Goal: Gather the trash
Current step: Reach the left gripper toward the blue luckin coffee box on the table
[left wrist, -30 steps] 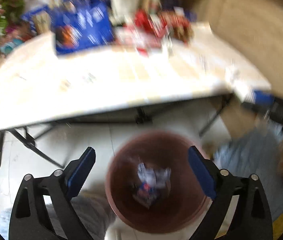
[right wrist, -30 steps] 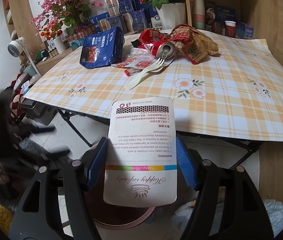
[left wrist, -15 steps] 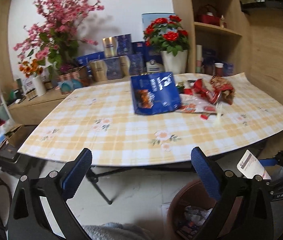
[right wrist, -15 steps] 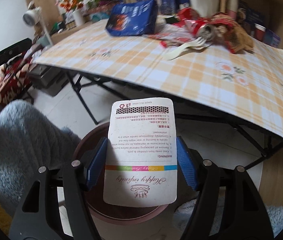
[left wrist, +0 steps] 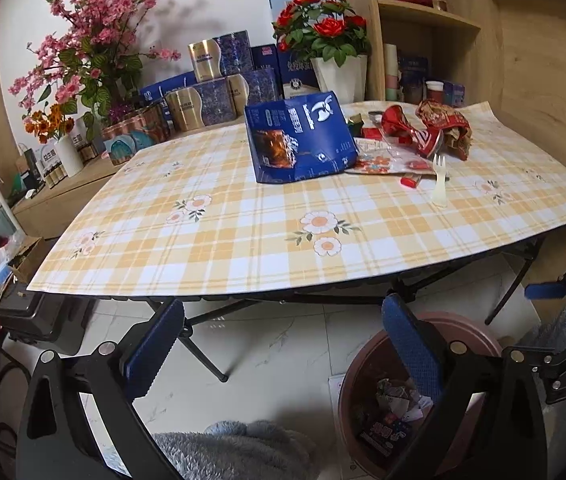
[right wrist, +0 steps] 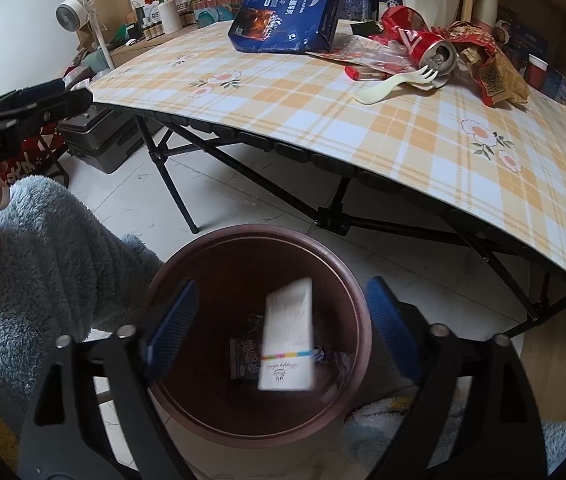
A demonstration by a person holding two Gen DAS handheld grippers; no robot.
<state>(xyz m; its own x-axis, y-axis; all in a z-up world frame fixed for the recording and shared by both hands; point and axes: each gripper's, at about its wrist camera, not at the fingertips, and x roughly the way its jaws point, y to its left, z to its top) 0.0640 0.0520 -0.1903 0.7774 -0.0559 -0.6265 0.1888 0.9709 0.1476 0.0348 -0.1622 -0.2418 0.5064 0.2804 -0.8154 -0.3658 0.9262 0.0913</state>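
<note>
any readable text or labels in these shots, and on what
"@mRobot.AI": left hand-held gripper, on its black body.
White card in the bin: script too blurred.
Blue box: print too small.
Red can: logo only partly visible.

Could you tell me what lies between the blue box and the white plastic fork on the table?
In the right wrist view, clear plastic wrappers and a small red-capped item lie between the blue box and the fork.
</note>
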